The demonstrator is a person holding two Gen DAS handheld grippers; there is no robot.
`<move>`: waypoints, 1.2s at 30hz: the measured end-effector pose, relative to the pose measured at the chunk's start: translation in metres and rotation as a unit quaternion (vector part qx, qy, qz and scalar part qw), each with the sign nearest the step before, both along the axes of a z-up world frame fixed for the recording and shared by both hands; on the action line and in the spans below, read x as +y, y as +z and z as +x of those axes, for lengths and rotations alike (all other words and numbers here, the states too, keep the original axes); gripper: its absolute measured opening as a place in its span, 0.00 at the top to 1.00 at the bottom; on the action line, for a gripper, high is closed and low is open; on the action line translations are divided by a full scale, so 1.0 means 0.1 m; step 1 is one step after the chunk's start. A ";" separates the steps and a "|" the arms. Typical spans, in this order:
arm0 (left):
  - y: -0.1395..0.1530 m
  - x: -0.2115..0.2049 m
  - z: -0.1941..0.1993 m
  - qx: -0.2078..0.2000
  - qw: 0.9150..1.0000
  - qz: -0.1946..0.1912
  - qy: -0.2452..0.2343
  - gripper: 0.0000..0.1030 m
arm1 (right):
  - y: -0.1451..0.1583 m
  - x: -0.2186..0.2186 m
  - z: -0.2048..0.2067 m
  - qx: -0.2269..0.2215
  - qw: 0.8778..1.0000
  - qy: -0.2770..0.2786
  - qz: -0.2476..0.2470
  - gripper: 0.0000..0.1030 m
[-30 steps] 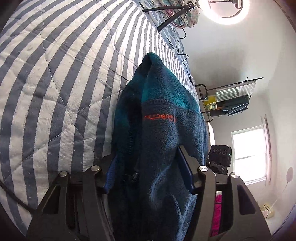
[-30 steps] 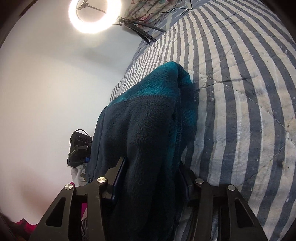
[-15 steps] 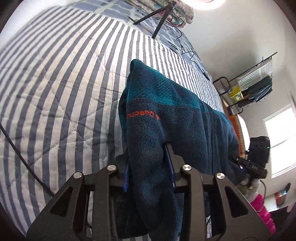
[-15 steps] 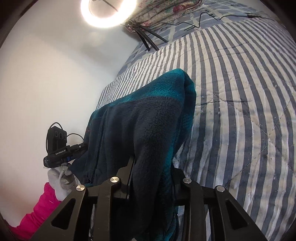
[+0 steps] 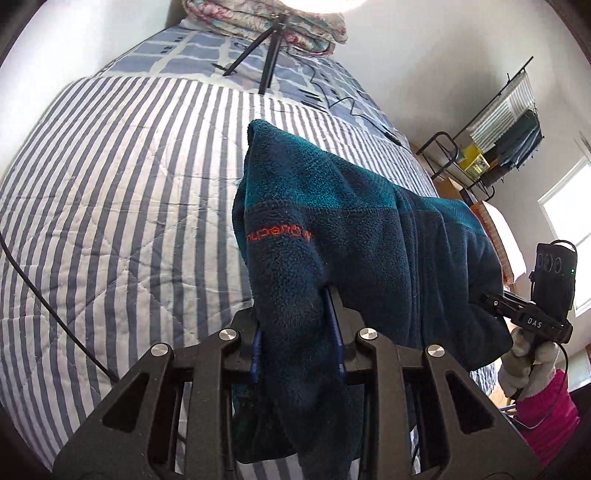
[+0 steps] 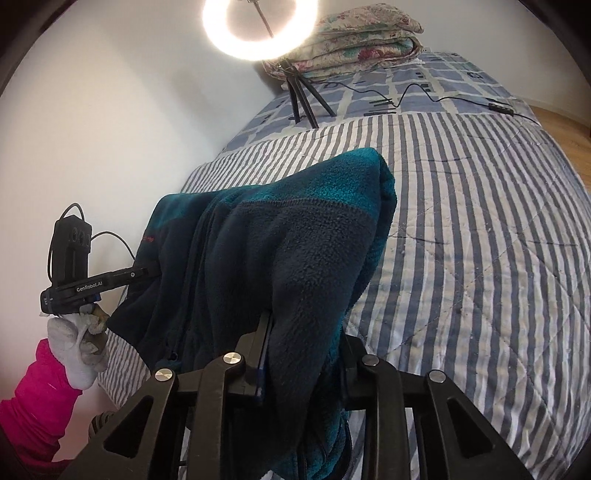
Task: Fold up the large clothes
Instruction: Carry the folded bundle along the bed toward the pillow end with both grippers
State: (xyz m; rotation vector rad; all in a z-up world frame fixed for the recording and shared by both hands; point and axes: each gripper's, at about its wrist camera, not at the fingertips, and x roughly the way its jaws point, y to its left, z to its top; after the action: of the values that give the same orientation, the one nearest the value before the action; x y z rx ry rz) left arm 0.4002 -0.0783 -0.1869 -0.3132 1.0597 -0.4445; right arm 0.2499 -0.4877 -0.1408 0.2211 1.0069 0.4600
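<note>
- Your left gripper [image 5: 297, 328] is clamped on a thick fold of the dark navy and teal fleece jacket [image 5: 354, 236], its blue-edged pads pressed into the pile on either side; the jaws are closing the last bit onto the cloth.
- Your right gripper [image 6: 301, 343] grips the jacket's other end the same way, a bunch of fleece squeezed between narrow jaws that are likewise closing.
- The jacket hangs stretched between the two grippers above the striped quilt [image 5: 122, 206], its teal band uppermost and an orange embroidered logo [image 5: 279, 235] facing the left wrist camera.
- From the left wrist view, your right hand, in a pale glove [image 5: 528, 354] with a pink sleeve [image 5: 550, 410], carries the other gripper at the frame's right edge.
- From the right wrist view, your left hand, in a matching glove [image 6: 75, 347] with the same pink sleeve, holds its gripper at the far left, against the white wall [image 6: 92, 110].
- At the head of the bed, a lit ring light [image 6: 260, 27] stands on a black tripod [image 6: 304, 98] in front of a stack of folded floral bedding [image 6: 354, 38]; a black cable [image 6: 424, 96] trails across the blue patterned sheet.
- A clothes rack [image 5: 506, 122] with hanging garments stands by the window [image 5: 569, 229].
</note>
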 end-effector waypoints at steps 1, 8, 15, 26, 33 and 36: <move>0.03 0.01 -0.04 -0.003 1.000 0.001 -0.004 0.74 | 0.03 -0.05 -0.02 -0.002 1.000 -0.003 -0.003 0.74; 0.19 -0.32 0.00 -0.019 0.999 0.003 -0.029 0.74 | 0.29 -0.34 0.00 -0.022 0.999 -0.027 -0.035 0.75; 0.32 -0.78 0.23 -0.032 0.998 -0.004 -0.049 0.74 | 0.45 -0.74 0.16 -0.039 0.996 -0.052 -0.054 0.75; 0.34 -1.60 0.78 -0.046 0.996 -0.012 -0.079 0.75 | 0.54 -1.49 0.72 -0.055 0.990 -0.105 -0.072 0.77; 0.27 -2.14 1.35 -0.056 0.994 -0.008 -0.091 0.76 | 0.49 -1.88 1.20 -0.060 0.986 -0.129 -0.088 0.77; 0.22 -2.37 1.61 -0.059 0.994 -0.012 -0.093 0.76 | 0.49 -2.05 1.45 -0.065 0.983 -0.140 -0.100 0.78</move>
State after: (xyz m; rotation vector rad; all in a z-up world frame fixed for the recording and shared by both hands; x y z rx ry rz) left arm 0.5608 -0.3151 -0.1651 -0.2075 0.9722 -0.6348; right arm 0.3948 -0.6923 -0.0921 0.1479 0.8715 0.1136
